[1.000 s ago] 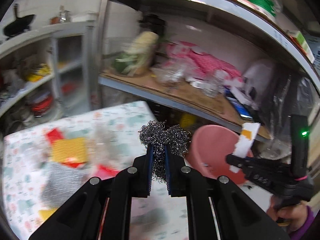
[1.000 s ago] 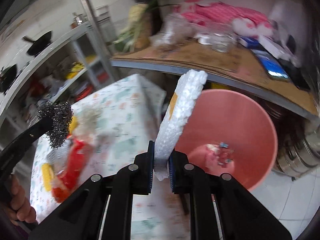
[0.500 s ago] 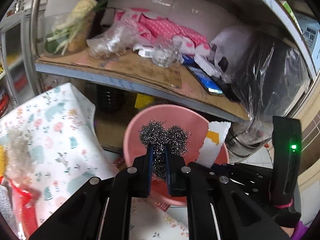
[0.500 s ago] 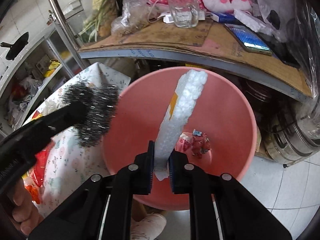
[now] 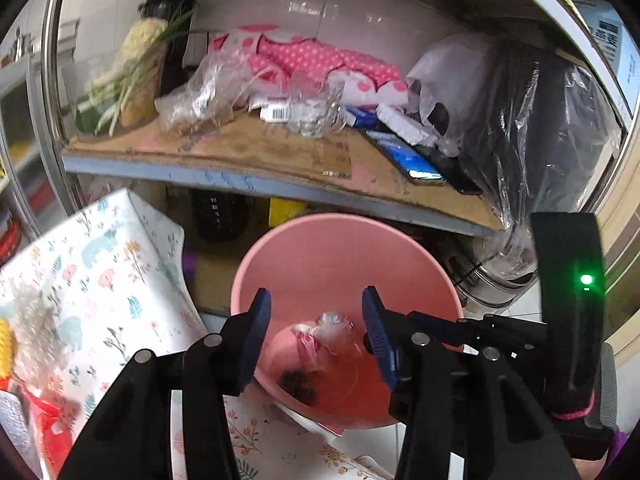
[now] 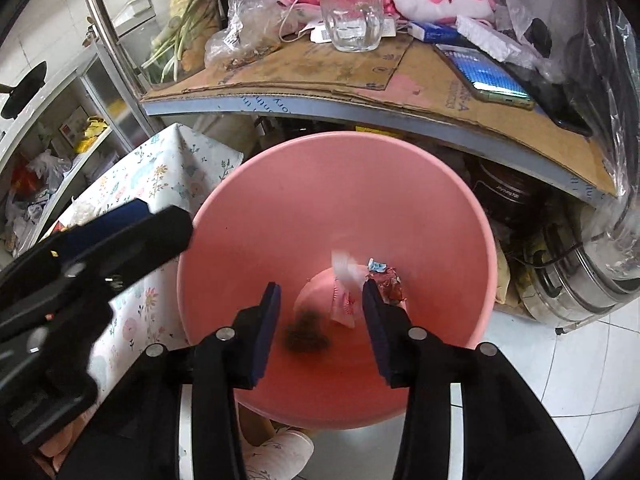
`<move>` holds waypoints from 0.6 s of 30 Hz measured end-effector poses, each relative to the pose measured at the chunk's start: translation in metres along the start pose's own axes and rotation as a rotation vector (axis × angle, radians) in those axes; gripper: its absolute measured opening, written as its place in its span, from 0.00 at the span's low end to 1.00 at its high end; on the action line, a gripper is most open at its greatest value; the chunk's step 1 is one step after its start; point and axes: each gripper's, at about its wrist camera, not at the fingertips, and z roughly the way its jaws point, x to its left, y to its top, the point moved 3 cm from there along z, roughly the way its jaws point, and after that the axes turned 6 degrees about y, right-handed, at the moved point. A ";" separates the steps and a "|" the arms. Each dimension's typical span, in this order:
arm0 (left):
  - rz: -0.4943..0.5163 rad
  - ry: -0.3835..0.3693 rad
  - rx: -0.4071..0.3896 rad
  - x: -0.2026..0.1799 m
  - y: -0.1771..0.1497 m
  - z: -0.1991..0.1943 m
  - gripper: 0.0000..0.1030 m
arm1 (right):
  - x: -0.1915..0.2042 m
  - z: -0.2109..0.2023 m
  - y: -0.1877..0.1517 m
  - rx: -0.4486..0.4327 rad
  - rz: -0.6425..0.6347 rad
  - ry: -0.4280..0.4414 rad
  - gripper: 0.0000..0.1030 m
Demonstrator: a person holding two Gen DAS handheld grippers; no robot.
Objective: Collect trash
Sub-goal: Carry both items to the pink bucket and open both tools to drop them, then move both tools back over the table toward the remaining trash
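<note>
Our left gripper (image 5: 316, 330) and right gripper (image 6: 322, 322) hang over the pink bin (image 6: 280, 184). Both have just been opening and hold nothing now. Down in the bin lie the steel wool (image 6: 306, 336) and the white foam piece (image 6: 344, 270). More trash (image 5: 48, 420) waits on the flowery tabletop (image 5: 100, 264). We think our close grippers could bump as we turn back.
</note>
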 end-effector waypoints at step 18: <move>-0.085 0.265 -0.055 0.066 -0.024 -0.084 0.46 | 0.083 -0.030 -0.007 -0.057 -0.159 0.101 0.42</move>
